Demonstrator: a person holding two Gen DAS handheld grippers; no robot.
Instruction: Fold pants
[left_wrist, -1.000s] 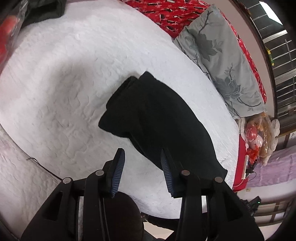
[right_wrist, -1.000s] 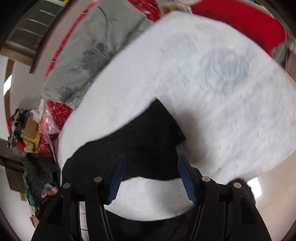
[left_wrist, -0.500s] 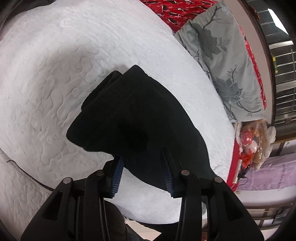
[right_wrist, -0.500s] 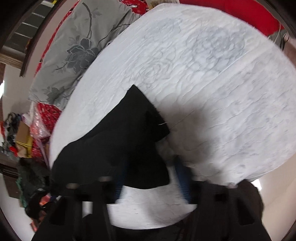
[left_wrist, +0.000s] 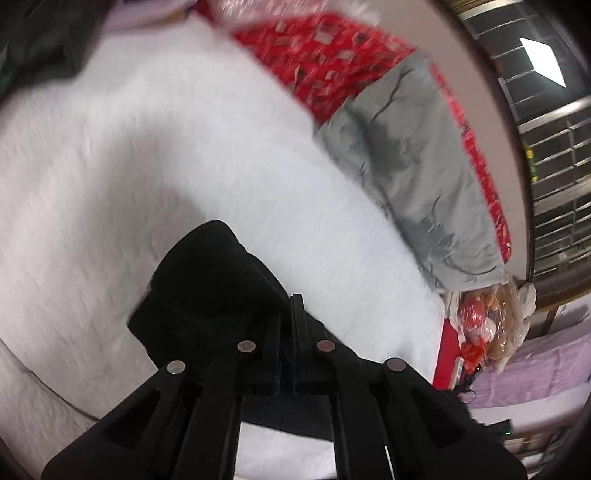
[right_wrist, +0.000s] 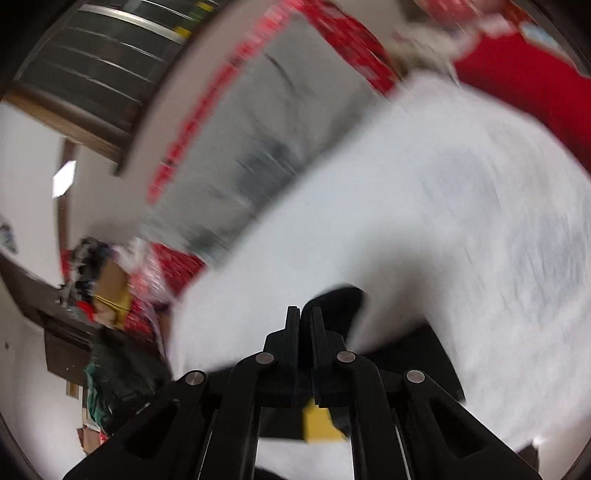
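Observation:
The black pants (left_wrist: 207, 280) hang bunched from my left gripper (left_wrist: 288, 306), whose jaws are closing tight on a fold of the cloth. The fabric drapes over the left finger and rises off the white quilted bed (left_wrist: 184, 147). The right wrist view is blurred by motion. There my right gripper (right_wrist: 303, 310) has its jaws closing together on the pants (right_wrist: 343, 299), with dark cloth beside and under the fingers. A yellow patch (right_wrist: 317, 424) shows below the fingers. What it belongs to I cannot tell.
A grey flowered pillow (left_wrist: 417, 155) and a red patterned blanket (left_wrist: 332, 55) lie at the far side of the bed. Plastic bags (left_wrist: 487, 325) and purple cloth sit beyond the right edge. Floor clutter (right_wrist: 107, 288) lies left of the bed (right_wrist: 443, 221).
Both grippers went from open above the flat pants to shut on them. Both have risen, pulling the cloth up off the bed into a bunch.

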